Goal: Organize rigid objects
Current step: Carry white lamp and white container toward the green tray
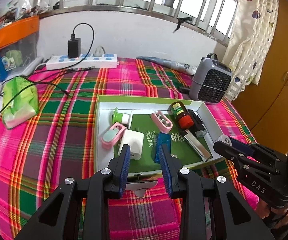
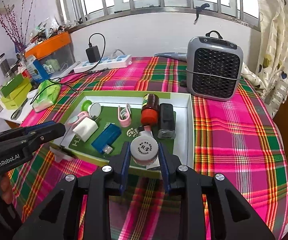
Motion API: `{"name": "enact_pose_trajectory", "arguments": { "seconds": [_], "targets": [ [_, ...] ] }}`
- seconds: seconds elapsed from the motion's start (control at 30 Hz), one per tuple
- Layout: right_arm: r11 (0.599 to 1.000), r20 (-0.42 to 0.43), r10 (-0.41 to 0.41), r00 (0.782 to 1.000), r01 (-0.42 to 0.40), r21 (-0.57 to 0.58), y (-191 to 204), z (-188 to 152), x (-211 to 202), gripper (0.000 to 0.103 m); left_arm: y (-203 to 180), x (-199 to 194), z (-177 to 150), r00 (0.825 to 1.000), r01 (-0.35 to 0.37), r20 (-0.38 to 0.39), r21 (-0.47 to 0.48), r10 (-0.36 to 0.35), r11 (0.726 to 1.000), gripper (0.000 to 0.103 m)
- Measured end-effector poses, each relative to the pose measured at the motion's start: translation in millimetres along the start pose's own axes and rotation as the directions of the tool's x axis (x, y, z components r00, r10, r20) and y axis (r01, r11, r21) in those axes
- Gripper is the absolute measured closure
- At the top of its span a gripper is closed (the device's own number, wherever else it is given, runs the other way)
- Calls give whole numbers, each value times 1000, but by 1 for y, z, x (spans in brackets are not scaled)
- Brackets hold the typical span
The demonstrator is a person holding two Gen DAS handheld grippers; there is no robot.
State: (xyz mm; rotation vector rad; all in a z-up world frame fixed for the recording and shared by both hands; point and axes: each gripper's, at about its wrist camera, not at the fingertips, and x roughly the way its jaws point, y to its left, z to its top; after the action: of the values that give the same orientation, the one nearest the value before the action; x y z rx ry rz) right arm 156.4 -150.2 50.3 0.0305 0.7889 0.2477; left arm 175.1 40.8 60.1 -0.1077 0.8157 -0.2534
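My right gripper (image 2: 143, 147) is shut on a small white-capped jar (image 2: 144, 152), over the front edge of a white-walled tray (image 2: 190, 120) on the plaid cloth. Inside the tray lie a brown bottle with a red cap (image 2: 149, 110), a black case (image 2: 166, 118), a blue USB device (image 2: 107, 137), a white charger (image 2: 86, 129) and pink clips (image 2: 125, 116). My left gripper (image 1: 145, 153) hovers open over the tray's front edge (image 1: 112, 168), nothing between its pads. A small white item (image 1: 142, 187) lies on the cloth below it. The right gripper (image 1: 227, 143) shows at the tray's right corner.
A grey fan heater (image 2: 214, 70) stands behind the tray on the right. A power strip (image 1: 82, 61) with a black adapter sits by the wall. A green tissue pack (image 1: 19, 100), scissors (image 2: 16, 114) and green boxes (image 2: 13, 92) crowd the left side. A hand grips the left tool.
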Motion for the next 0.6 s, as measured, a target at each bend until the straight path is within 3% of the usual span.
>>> {"name": "enact_pose_trajectory", "arguments": {
  "seconds": [0.23,0.47,0.53,0.6],
  "targets": [
    [1000,-5,13,1000,-13,8,-3,0,5,74,9,-5,0,1000,-12,8,-7,12,1000,74],
    [1000,16,28,999,-28,11,-2,-4,-3,74,19,-19,-20,1000,-23,3,-21,24,1000,73],
    [999,16,32,999,-33,8,0,-6,-4,74,20,-19,-25,1000,-26,-3,-30,26,999,63],
    [999,14,40,999,-40,6,2,-8,-5,74,20,-18,-31,1000,-12,-9,-46,12,999,60]
  ]
}}
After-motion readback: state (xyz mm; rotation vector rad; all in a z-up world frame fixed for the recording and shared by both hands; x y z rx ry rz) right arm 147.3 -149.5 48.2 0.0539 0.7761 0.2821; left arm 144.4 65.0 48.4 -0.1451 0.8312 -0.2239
